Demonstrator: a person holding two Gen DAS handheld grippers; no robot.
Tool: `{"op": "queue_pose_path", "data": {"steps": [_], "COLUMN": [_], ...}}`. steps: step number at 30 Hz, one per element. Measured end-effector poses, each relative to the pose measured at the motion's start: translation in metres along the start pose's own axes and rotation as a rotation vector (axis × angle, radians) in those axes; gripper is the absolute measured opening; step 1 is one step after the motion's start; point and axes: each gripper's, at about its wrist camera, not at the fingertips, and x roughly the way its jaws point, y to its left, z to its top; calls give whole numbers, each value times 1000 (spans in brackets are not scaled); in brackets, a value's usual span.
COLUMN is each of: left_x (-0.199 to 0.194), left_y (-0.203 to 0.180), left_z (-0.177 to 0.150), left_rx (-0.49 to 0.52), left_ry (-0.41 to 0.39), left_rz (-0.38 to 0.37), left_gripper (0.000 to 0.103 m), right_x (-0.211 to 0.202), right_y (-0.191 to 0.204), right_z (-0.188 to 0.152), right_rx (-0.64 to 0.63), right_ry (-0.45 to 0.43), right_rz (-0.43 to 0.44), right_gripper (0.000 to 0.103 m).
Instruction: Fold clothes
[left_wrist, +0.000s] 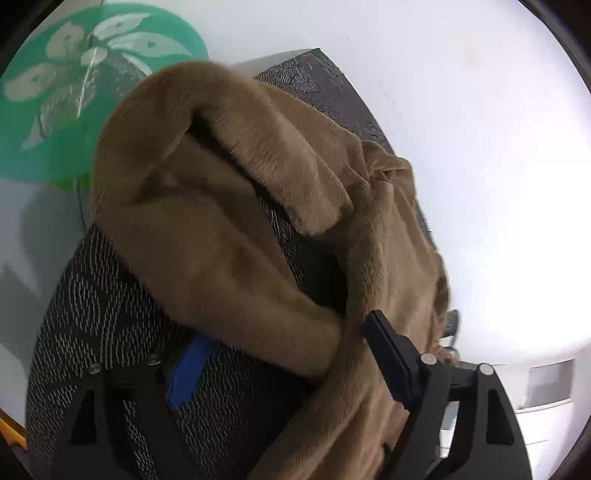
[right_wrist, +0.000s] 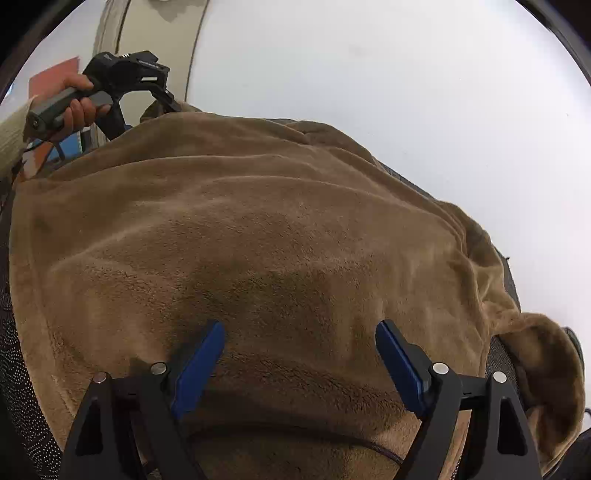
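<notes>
Brown fleece garment (right_wrist: 258, 240) lies rumpled over a dark patterned cloth (left_wrist: 110, 314) on the white desk (right_wrist: 406, 92) (hardly folded yet); both grippers' fingers (right_wrist: 199, 365) spread, pinching nothing.

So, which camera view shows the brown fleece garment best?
The right wrist view: the brown fleece garment lies spread wide there, most of its surface visible. The left wrist view shows only a bunched, folded part, with the dark patterned surface beneath it.
</notes>
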Motion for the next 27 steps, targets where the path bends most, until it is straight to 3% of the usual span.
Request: {"op": "queue_pose_path", "data": {"steps": [2,3,5,8,10,13,18,20,23,25,27], "left_x": [2,3,9,5,-9,-44,-89,-94,-84,-78,-72], "left_y": [-6,-10,-10,-9,-18,-41,-46,-42,-23,-12,-2], "left_z": [-1,-1,-1,-1,-3,-6,-2,2,-3,1,1], "left_rx": [16,38,56,84,164,343,513,554,540,506,464], "left_ry": [-18,-23,-6,-23,-78,-247,-398,-377,-274,-229,-209], "left_rz": [39,75,134,153,228,461,773,818,796,784,777], "left_gripper": [80,52,17,14,13,13,13,13,18,24,38], "right_x": [3,3,1,2,4,9,12,12,14,14,14], "right_y": [0,0,1,-1,-3,-5,-11,-13,-14,-15,-17], "right_z": [1,1,0,2,3,4,2,1,1,0,-2], "right_rx": [3,4,3,6,9,21,51,56,58,64,76], "right_ry": [-2,-1,-2,-5,-3,11,51,56,67,73,82], "right_rz": [-2,-3,-2,-1,2,3,7,11,14,16,22], "right_gripper": [86,86,86,86,86,86,86,86,87,87,87]}}
